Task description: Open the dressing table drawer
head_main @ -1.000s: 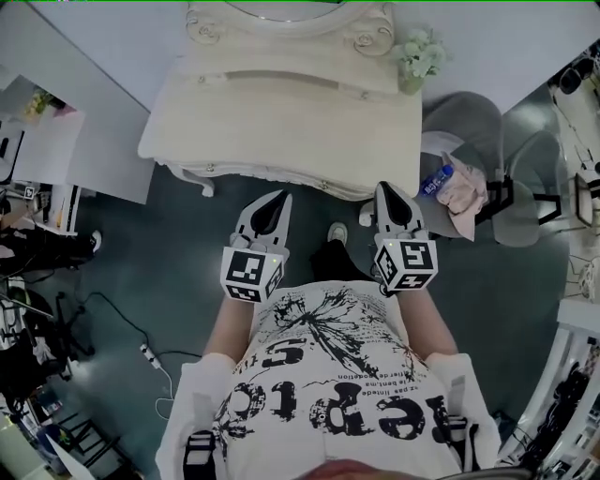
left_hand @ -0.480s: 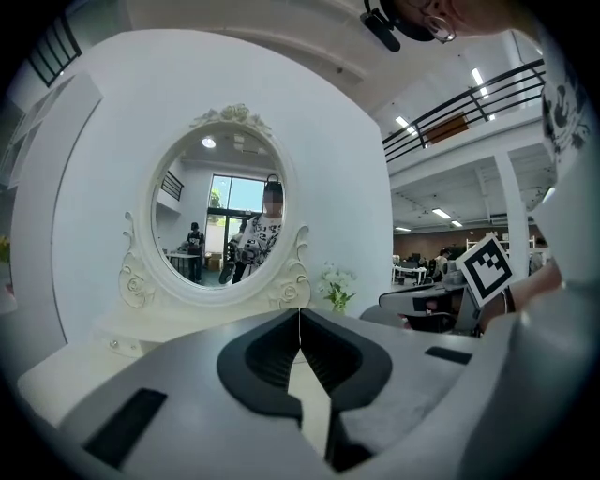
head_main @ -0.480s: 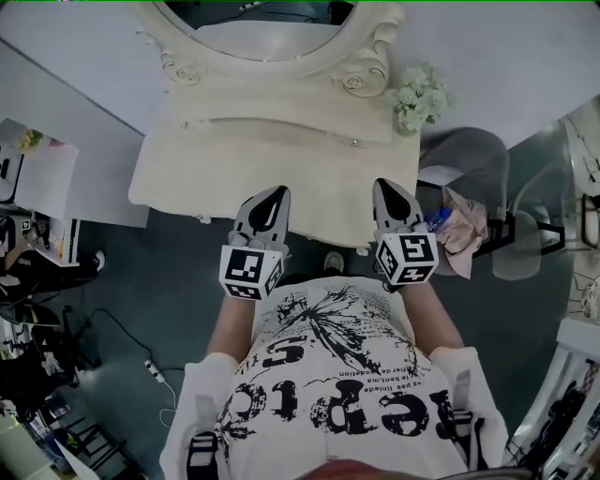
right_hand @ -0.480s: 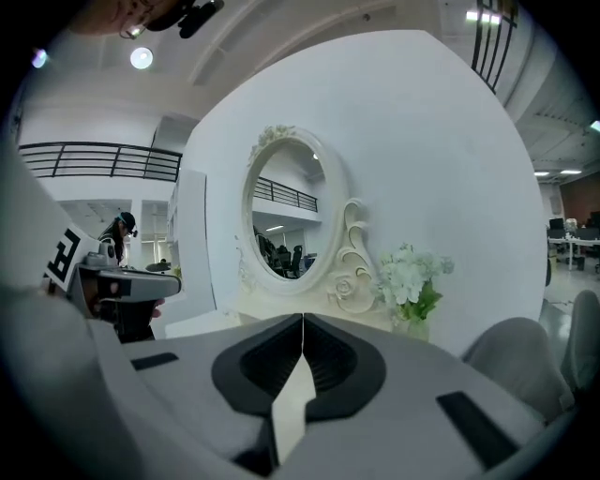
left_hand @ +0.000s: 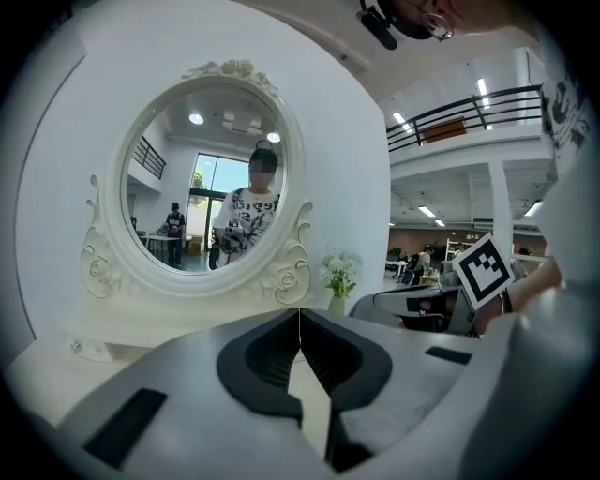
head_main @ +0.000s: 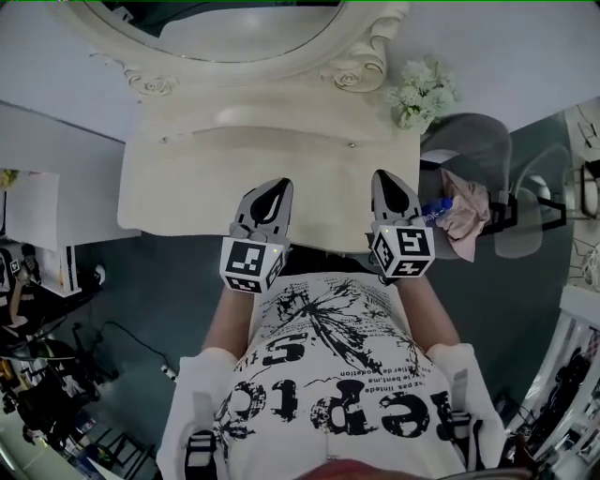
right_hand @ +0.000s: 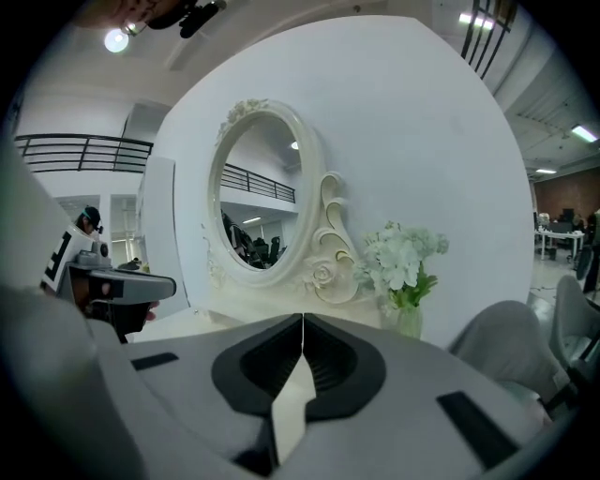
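Observation:
The cream dressing table (head_main: 187, 192) stands against the white wall, its oval mirror (head_main: 244, 28) at the back. Its raised back shelf carries two small knobs (head_main: 352, 144). No drawer front shows in any view; the tabletop hides the table's front face. My left gripper (head_main: 277, 187) and right gripper (head_main: 386, 178) hover side by side over the table's front edge, both shut with nothing between the jaws. In the left gripper view the gripper (left_hand: 300, 314) points at the mirror (left_hand: 211, 187). In the right gripper view the gripper (right_hand: 302, 321) points at the mirror's right scroll (right_hand: 323, 272).
A vase of pale flowers (head_main: 422, 94) stands at the table's back right corner. A grey chair (head_main: 473, 150) with a cloth and a blue bottle (head_main: 436, 208) sits right of the table. White panels (head_main: 56, 141) stand at the left. Cables lie on the dark floor (head_main: 141, 337).
Both grippers have moved forward together, from over the floor before the table to over its front edge. The table and mirror now lie nearer. The jaws stay shut.

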### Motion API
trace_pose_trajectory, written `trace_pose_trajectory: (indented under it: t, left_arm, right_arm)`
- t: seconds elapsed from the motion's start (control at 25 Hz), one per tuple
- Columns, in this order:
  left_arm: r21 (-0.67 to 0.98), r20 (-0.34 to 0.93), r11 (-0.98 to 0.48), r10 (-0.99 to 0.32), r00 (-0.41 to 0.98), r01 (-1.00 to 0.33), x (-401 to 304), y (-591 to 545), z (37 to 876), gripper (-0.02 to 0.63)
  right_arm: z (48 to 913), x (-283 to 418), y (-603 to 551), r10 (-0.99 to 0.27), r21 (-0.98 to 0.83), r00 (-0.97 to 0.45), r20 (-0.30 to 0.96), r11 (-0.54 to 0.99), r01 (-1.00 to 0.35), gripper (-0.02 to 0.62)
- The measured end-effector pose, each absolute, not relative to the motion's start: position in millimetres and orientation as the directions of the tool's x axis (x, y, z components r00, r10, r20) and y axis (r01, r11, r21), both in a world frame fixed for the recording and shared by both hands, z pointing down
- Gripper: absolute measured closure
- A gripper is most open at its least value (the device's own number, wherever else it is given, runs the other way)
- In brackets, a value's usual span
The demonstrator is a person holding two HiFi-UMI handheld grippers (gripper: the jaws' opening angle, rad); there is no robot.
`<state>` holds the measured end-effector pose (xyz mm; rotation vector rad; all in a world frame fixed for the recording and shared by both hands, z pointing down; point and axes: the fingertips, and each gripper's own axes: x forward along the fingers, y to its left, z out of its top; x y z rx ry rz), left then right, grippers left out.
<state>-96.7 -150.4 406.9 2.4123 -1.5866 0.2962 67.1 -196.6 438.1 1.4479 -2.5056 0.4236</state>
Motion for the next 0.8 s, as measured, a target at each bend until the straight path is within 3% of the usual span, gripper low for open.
trace_pose_trajectory:
  t: [0.6,0.64,0.72,0.8]
  left_arm:
    - [0.155,0.368,-0.488,-0.778,0.509,-0.859,-139.8,-214.7,456.8,0.586]
    - [0.164,0.377,-0.489,-0.771,0.513,-0.857,-140.3,-215.4,462.1,0.586]
    - [0.182,0.391,-0.492,-0.758,0.522,-0.851,-140.9,-216.0,471.0,0.586]
    - [0.196,0.403,-0.492,-0.749,0.527,-0.848,-140.5,-215.4,479.5,0.586]
  right_arm:
    - [563.7,38.7,-242.0,-0.774,-0.123,-0.344,0.531,0.331,-0.936,0.574]
    - [574.1,36.6,-246.0,-0.76,-0.138,-0.344,0.551,0.324,-0.936,0.564]
    - [590.4,31.5,-255.2,-0.739,-0.153,-0.348,0.577,0.32,-0.935,0.449]
    - [602.5,28.9,-264.1,-0.729,-0.143,-0.34,0.594,0.32,-0.936,0.449]
